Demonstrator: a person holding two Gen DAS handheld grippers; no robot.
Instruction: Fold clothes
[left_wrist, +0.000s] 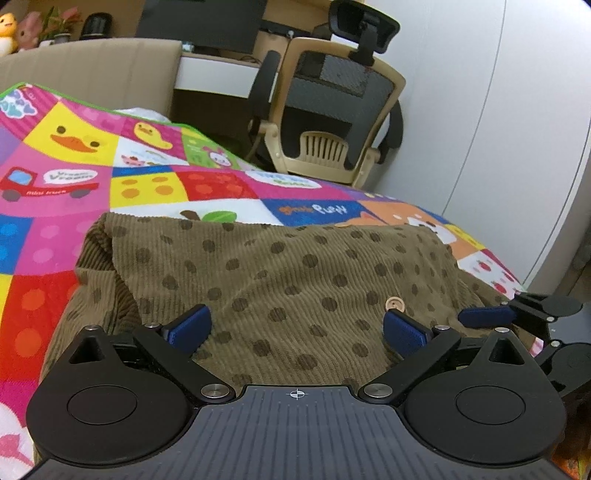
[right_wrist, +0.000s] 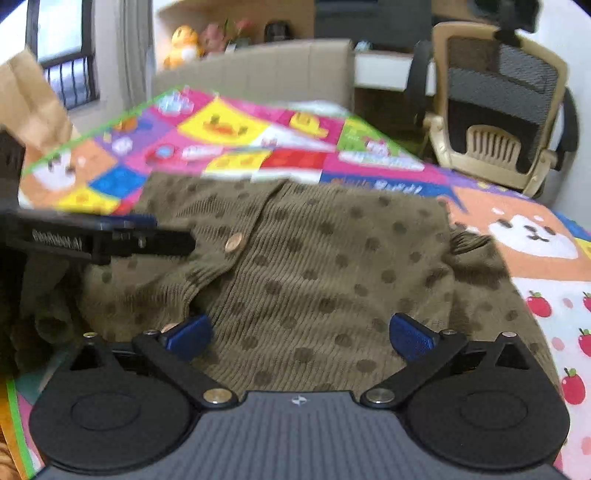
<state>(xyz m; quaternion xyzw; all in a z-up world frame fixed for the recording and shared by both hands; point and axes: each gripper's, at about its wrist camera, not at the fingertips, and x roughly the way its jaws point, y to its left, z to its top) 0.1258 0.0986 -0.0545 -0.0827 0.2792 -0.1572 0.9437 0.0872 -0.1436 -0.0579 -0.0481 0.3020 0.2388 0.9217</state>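
My left gripper (left_wrist: 297, 330) is released, its blue pads spread wide with nothing pinched, and directly under and ahead of it lies the brown dotted corduroy garment (left_wrist: 288, 280), bunched on the colourful patchwork mat (left_wrist: 155, 181). My right gripper (right_wrist: 301, 334) is likewise fully spread and grasping nothing, hovering over the same garment, whose buttoned edge with a tan button (right_wrist: 233, 242) runs ahead and to its left. Beyond both grippers, past the mat's far edge, I see an office chair (left_wrist: 332, 110) standing to the right.
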